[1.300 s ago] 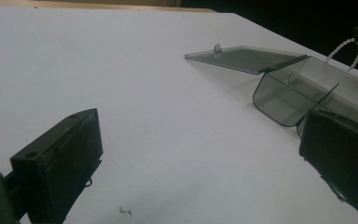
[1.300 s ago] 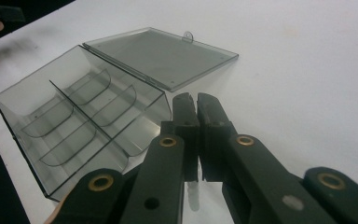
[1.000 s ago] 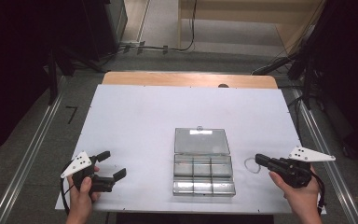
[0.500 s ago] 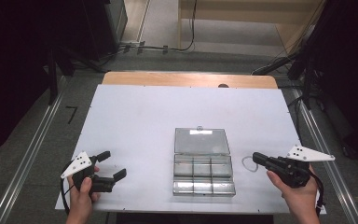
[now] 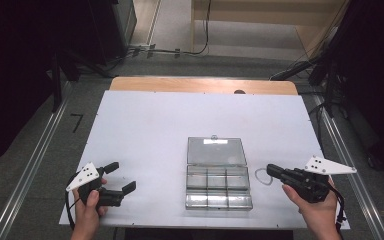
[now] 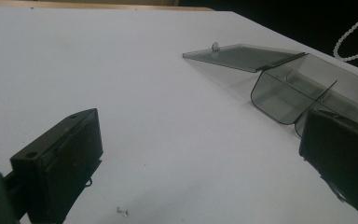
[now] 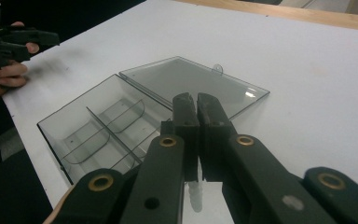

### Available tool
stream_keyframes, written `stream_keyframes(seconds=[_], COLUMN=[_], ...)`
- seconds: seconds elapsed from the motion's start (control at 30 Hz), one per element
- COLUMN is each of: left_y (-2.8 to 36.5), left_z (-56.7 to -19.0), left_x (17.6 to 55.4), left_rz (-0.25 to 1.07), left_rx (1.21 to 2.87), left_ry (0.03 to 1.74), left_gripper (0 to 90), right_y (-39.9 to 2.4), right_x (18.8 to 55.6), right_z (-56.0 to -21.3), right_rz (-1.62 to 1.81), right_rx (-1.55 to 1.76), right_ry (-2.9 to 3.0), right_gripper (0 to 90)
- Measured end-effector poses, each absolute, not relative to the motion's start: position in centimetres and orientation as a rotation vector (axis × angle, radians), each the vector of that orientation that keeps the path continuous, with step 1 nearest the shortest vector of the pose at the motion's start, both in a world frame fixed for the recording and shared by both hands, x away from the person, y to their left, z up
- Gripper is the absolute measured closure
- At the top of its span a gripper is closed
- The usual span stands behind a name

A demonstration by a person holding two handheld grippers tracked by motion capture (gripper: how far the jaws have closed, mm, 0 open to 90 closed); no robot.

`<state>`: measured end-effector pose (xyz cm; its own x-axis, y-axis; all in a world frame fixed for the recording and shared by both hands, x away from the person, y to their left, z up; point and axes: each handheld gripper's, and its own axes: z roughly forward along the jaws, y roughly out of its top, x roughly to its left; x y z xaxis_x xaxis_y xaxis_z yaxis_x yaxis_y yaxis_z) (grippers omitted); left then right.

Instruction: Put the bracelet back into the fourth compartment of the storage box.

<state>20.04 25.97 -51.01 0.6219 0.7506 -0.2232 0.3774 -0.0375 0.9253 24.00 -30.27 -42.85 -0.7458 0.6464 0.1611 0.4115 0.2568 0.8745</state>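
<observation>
The open box (image 5: 219, 186) lay with its lid (image 5: 216, 150) pointing away. The right gripper (image 5: 270, 169), pressed together, probably pinched the bead loop (image 5: 261, 176); the left gripper (image 5: 121, 176) was spread.

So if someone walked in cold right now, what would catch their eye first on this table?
Probably the clear compartment box near the front middle of the white table, its lid folded flat open behind it. Next, the right claw, shut, holding a loop of pale beads just right of the box. The left claw stands open at the front left corner.
</observation>
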Motion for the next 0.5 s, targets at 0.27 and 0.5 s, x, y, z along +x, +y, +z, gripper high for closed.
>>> stream_keyframes(seconds=[0.27, 0.5], left_y=[26.0, 25.9], left_z=[-51.0, -51.0], left_x=[20.0, 20.0], left_rz=[0.388, 0.388], left_rx=[1.653, 1.653], left_ry=[0.944, 0.943], left_gripper=[0.0, 0.0], right_y=[-29.6, -29.0], right_x=[23.8, 23.6], right_z=[-42.7, -42.6], right_rz=[1.502, 1.522], right_rx=[0.962, 0.947], right_ry=[2.31, 2.32], right_gripper=[85.3, 85.2])
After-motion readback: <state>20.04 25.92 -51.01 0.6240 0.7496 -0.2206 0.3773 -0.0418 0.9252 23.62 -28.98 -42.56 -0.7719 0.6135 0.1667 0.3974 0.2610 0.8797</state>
